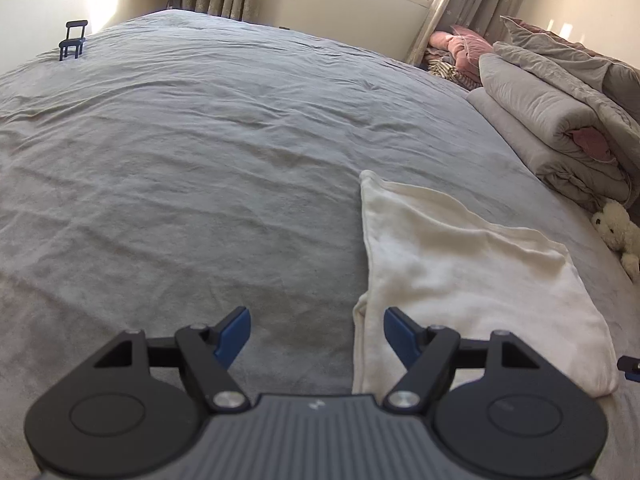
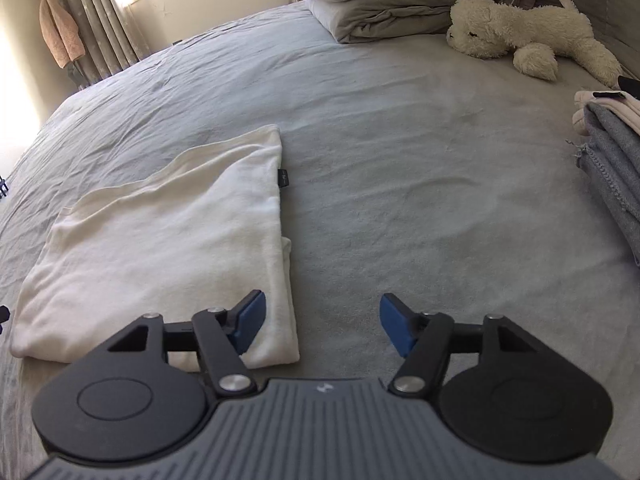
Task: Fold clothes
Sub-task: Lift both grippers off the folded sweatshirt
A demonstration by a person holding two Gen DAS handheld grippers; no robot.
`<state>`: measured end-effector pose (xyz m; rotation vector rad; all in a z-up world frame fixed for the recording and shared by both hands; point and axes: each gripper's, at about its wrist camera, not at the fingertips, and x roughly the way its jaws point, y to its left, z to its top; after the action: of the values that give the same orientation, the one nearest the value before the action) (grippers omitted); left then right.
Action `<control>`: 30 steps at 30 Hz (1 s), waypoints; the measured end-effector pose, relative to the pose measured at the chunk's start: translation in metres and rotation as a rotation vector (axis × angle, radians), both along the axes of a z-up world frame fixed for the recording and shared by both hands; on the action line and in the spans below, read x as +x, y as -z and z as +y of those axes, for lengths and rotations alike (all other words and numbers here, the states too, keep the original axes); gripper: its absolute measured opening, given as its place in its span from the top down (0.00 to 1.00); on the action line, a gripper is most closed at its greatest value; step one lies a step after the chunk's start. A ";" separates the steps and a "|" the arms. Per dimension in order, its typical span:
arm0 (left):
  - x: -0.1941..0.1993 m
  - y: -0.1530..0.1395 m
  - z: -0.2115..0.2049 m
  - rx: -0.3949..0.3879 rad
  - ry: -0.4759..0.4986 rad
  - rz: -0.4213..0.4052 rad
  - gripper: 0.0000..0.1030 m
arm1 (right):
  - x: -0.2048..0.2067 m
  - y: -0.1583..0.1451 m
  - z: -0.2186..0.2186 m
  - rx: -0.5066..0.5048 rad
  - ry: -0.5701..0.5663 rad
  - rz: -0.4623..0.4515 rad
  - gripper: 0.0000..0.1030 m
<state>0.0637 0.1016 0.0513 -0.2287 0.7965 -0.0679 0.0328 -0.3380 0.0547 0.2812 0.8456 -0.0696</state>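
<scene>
Both hand-held grippers, left [image 1: 316,334] and right [image 2: 321,322], gape empty; garment [image 2: 168,248] tag [image 2: 283,178] illegible.

soft matt cream cloth garment [image 2: 160,240] on a wrinkled grey bedsheet [image 2: 380,140] (fluffy plush toy [image 2: 520,36] nearby).

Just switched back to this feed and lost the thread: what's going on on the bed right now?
A person is folding clothes with two handheld grippers. A cream garment lies folded flat on the grey bedsheet. The left gripper and right gripper hover at its near corners, both open and holding nothing. A stack of folded clothes sits off to the right, with a plush dog and folded quilts behind.
</scene>
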 end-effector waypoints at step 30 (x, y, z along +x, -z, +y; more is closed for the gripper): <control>-0.030 -0.012 -0.068 0.233 0.119 -0.251 0.20 | -0.006 -0.004 0.090 -0.236 -0.198 -0.201 0.84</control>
<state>0.0333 0.0336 0.0636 0.0481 0.5610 -0.1127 0.0268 -0.2481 0.0589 -0.0180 0.6544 0.0433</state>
